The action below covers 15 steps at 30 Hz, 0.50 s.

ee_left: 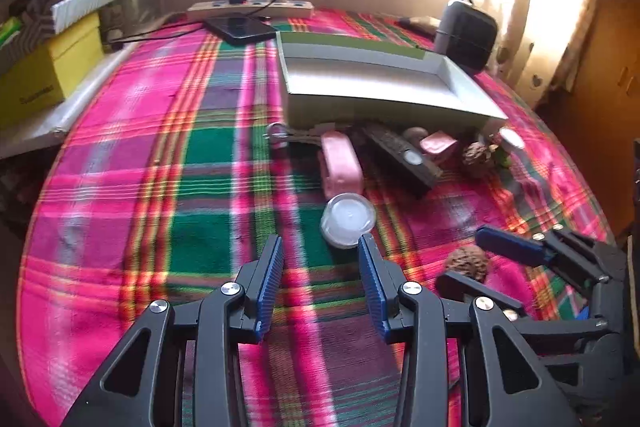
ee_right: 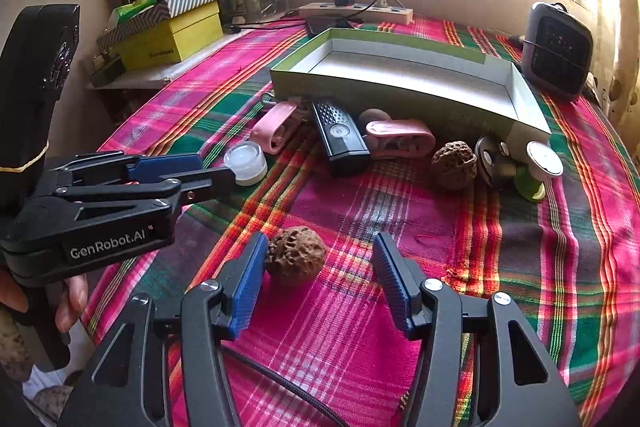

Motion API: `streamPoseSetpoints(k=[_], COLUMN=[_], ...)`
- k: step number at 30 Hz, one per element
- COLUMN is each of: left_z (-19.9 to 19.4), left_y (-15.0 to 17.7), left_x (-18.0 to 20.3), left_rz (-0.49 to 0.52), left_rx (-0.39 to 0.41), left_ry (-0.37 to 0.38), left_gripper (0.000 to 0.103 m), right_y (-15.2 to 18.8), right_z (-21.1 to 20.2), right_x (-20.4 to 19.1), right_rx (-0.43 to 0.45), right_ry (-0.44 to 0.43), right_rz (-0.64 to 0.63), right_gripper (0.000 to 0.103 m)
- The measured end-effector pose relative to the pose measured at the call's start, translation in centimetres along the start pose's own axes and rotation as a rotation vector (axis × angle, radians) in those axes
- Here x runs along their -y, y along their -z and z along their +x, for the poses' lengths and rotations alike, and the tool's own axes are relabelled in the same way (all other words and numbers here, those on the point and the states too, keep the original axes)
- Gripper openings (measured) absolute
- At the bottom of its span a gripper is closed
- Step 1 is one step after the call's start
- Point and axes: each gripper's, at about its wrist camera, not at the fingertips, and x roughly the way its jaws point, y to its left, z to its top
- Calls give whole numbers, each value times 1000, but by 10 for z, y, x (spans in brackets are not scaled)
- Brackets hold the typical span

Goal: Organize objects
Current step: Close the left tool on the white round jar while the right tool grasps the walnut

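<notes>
A brown wrinkled walnut [ee_right: 296, 261] lies on the plaid cloth between the fingers of my right gripper [ee_right: 320, 241]. The gripper's left pad touches it and the right pad stands clear, so the gripper is open. The same walnut [ee_left: 467, 263] shows in the left wrist view inside the right gripper [ee_left: 460, 255]. My left gripper [ee_left: 320, 241] is open, with a small white lidded jar [ee_left: 348, 221] just beyond its right fingertip. From the right wrist view the left gripper [ee_right: 218, 171] has its tips at the jar [ee_right: 246, 163]. An open box tray [ee_right: 400, 75] stands behind.
In front of the tray [ee_left: 380, 79] lie a pink case [ee_right: 276, 127], a black device [ee_right: 340, 139], another pink case [ee_right: 400, 139], a second walnut [ee_right: 454, 165] and a green spool [ee_right: 532, 179]. A small heater [ee_right: 558, 51] stands far right. A power strip [ee_right: 356, 11] and stacked boxes [ee_right: 172, 35] sit behind.
</notes>
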Motion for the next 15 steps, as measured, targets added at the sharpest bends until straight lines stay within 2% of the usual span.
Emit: streamPoseSetpoints(k=[4,7,15], left_z=[2,4,14], left_y=[-3,-5,-14], left_x=[2,6,11], left_rz=[10,15,13], left_rx=[5,8,3], left_ry=[16,21,-36], left_gripper=[37,37,37], right_y=[-1,-1,-2], right_z=[0,-1,-1], right_x=[-1,0,1], right_rx=[0,-1,2], right_ry=[11,7,1], right_rz=[-1,-1,7], right_gripper=[38,35,35])
